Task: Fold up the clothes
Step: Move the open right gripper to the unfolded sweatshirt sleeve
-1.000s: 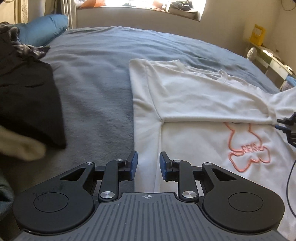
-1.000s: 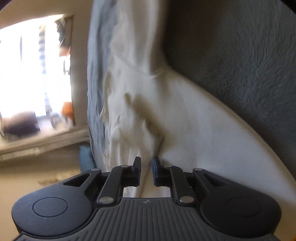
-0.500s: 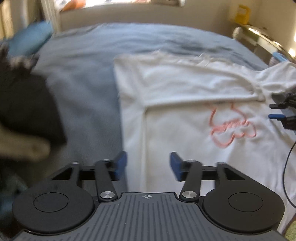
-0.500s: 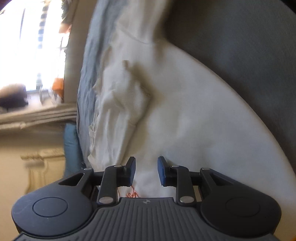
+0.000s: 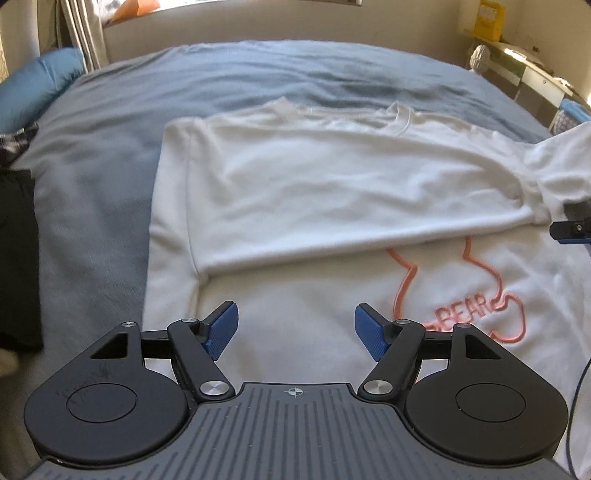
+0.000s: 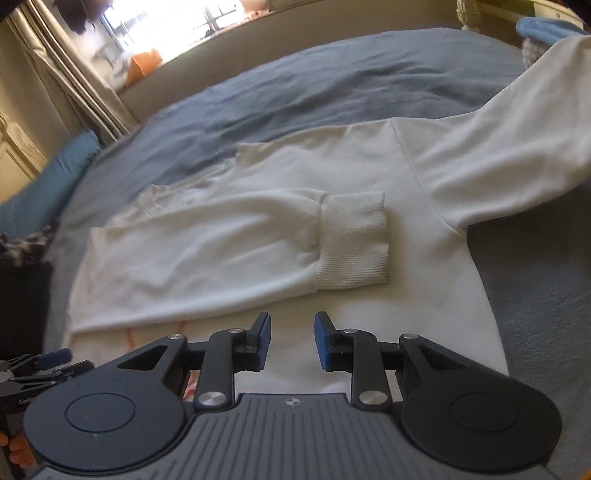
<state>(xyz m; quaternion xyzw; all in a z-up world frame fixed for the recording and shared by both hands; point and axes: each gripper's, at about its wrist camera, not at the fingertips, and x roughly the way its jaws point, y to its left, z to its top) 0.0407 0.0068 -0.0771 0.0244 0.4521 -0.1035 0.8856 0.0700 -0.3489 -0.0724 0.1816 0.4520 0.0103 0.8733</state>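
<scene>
One white long-sleeved sweatshirt with a pink "BEAR" outline print (image 5: pixel 332 206) lies flat on the grey-blue bed cover (image 5: pixel 110 122), long axis across the bed, neckline toward the far window side. One sleeve is folded across the chest, its ribbed cuff (image 6: pixel 352 243) pointing right; the second sleeve (image 6: pixel 498 162) stretches away right. Left tool (image 5: pixel 295 334): jaws opening wide, nothing between. Right tool (image 6: pixel 291 341): narrowly parted, empty, just short of the cuff.

A home bedroom. A bed (image 5: pixel 110 122) with a grey-blue cover is filling most of the frame, a blue pillow (image 5: pixel 33 85) is lying at upper left, and curtains (image 6: pixel 70 74) are hanging beside a sunlit window (image 6: pixel 177 26) along the top.
</scene>
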